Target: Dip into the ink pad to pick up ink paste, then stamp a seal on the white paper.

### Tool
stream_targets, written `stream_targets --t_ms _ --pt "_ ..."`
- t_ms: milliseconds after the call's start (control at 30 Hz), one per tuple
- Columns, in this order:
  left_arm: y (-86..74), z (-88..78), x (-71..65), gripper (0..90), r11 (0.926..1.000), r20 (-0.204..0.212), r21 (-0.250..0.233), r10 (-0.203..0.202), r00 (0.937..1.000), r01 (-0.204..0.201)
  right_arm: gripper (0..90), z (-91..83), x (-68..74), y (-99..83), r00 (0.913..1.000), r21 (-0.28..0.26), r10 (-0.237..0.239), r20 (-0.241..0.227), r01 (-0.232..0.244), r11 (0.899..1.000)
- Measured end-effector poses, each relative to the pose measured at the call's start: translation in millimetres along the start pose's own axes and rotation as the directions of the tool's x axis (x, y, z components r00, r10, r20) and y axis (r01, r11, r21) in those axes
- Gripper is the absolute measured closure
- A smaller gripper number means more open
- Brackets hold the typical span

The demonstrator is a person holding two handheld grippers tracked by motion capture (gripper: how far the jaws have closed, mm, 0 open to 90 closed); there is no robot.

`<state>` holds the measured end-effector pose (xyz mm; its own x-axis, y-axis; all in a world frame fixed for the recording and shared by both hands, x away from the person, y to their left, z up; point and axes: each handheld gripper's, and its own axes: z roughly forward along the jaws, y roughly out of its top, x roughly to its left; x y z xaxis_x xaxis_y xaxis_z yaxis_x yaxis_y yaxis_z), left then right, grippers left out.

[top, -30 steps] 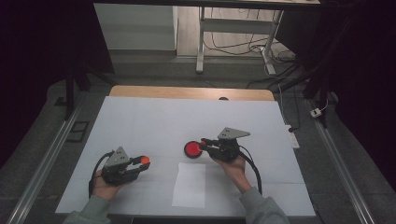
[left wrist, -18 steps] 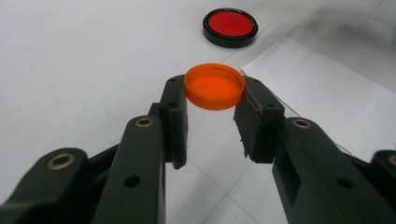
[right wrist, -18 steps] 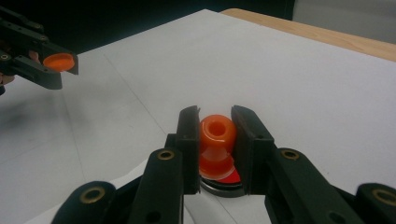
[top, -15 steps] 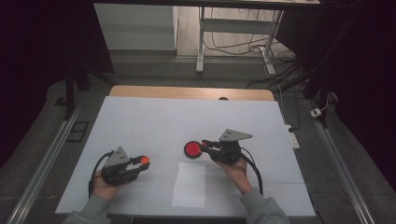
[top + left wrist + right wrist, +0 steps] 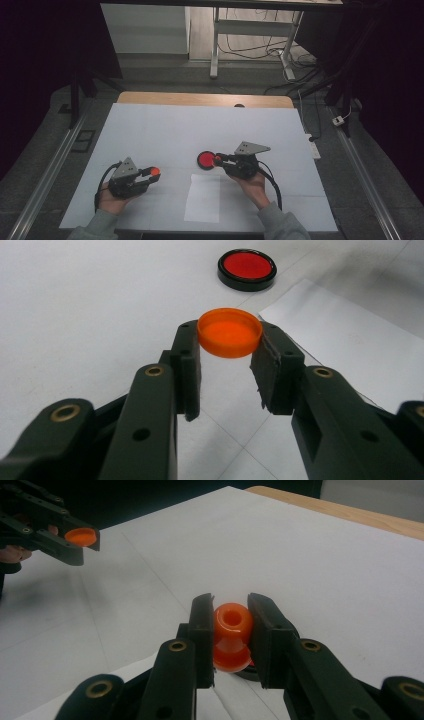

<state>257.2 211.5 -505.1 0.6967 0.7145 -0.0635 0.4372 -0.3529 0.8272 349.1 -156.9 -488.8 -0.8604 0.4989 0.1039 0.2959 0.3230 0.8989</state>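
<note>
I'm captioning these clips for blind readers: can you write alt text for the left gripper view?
The left gripper clamps a shallow orange cap, open side up, between its two black jaws above a white table. Beyond it lie a black-rimmed red disc and, at the right, a white paper sheet.

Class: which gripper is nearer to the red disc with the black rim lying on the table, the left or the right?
Right. The right gripper, clamping an orange spool, has its tips right at the red disc. The left gripper, holding an orange cap, sits apart from the disc.
</note>
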Motion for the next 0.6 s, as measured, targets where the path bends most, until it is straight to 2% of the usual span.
stream_targets --t_ms 600 --pt "0.4 -0.4 0.1 64.8 1.0000 0.003 -0.004 -0.002 1.0000 0.002 72.4 -11.7 11.5 -2.4 0.9995 -0.001 -0.013 -0.029 0.013 1.000"
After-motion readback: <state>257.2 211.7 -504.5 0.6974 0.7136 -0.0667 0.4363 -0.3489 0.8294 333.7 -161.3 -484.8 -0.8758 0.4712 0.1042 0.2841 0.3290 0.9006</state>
